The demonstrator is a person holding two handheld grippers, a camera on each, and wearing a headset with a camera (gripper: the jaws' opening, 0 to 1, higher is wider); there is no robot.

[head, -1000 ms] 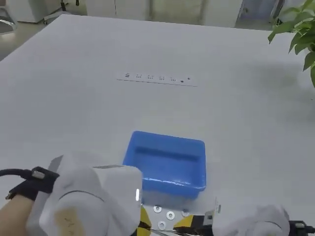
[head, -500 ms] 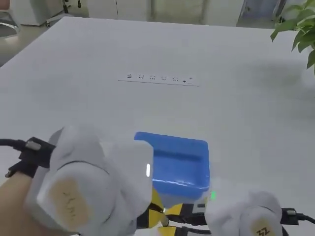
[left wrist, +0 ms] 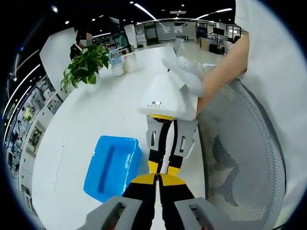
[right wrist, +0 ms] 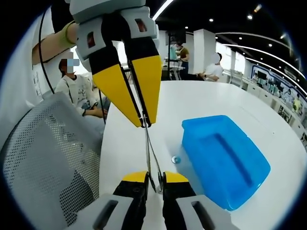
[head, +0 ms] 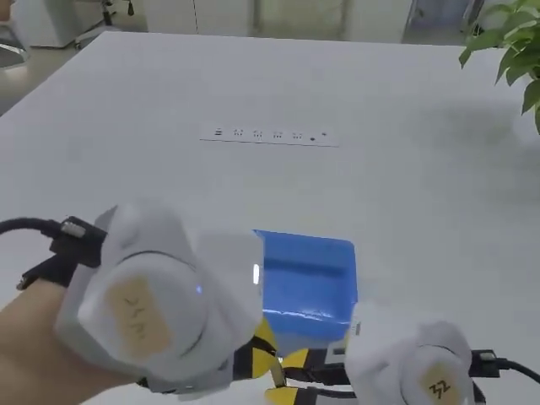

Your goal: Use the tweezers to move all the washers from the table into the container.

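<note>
Both the left tool (right wrist: pixel 143 123) and the right tool (right wrist: pixel 154 177) are clamped on the tweezers (right wrist: pixel 147 148) over a white tabletop (head: pixel 253 84), one washer (right wrist: pixel 176 159) seen just beside the blue container (right wrist: pixel 223 160), a potted plant (head: pixel 506 42) far right.

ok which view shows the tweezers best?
Right gripper view: the tweezers show as thin metal legs, held between the left gripper above and the right gripper below. In the head view, the grippers' bodies cover them. In the left gripper view, the jaws meet tip to tip, and the tweezers are too thin to tell.
</note>
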